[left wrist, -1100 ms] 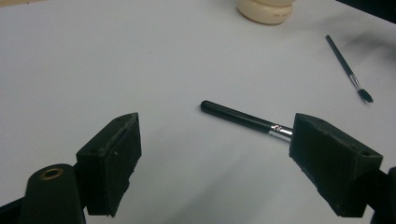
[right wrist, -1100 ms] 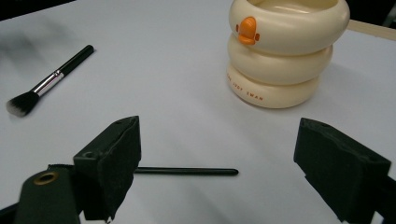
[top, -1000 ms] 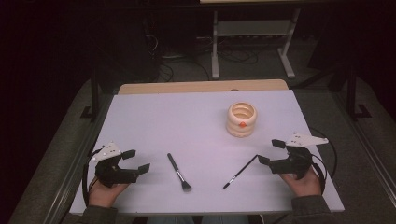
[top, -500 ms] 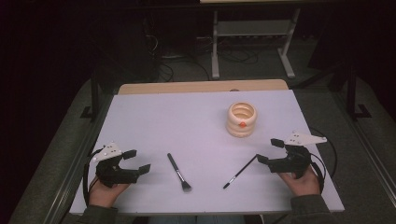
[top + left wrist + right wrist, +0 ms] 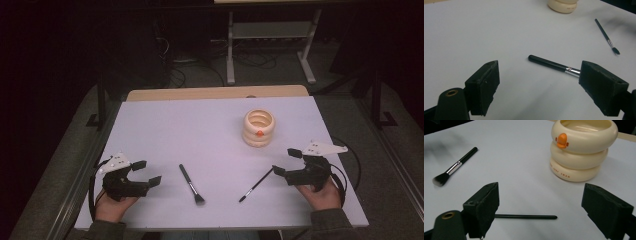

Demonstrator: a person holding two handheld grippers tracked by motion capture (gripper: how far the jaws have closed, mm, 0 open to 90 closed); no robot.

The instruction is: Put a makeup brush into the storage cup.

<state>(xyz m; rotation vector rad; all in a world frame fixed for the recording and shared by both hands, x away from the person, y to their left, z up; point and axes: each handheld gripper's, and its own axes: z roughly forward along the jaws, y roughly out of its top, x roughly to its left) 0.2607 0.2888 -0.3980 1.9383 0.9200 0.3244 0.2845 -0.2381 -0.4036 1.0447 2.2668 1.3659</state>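
While both grippers rested low at the near edge of the white table (image 5: pixel 165 125), I checked each in turn. My left gripper (image 5: pixel 147 173) sat at the near left corner with its jaws spread wide and nothing between them. Just beyond it lay the thick brush (image 5: pixel 191 184), flat on the table, its black handle pointing away toward the far side and its bristles toward me. From the left gripper view, that handle ran across the gap between the pads, its silver ferrule disappearing behind the right-hand pad (image 5: pixel 602 87), though the brush lay farther off and was not touched.

My right gripper (image 5: pixel 287 161) sat at the near right, jaws likewise wide apart and empty. The thin brush (image 5: pixel 256 184) lay slanted on the table just beside it, its upper end close to the lower jaw. In the right gripper view, this slim black stick lay flat between the pads, one end hidden behind the left pad (image 5: pixel 484 207).

Farther back stood the cream ringed holder (image 5: pixel 259 128), upright, with an orange mark on its front, well apart from both brushes.
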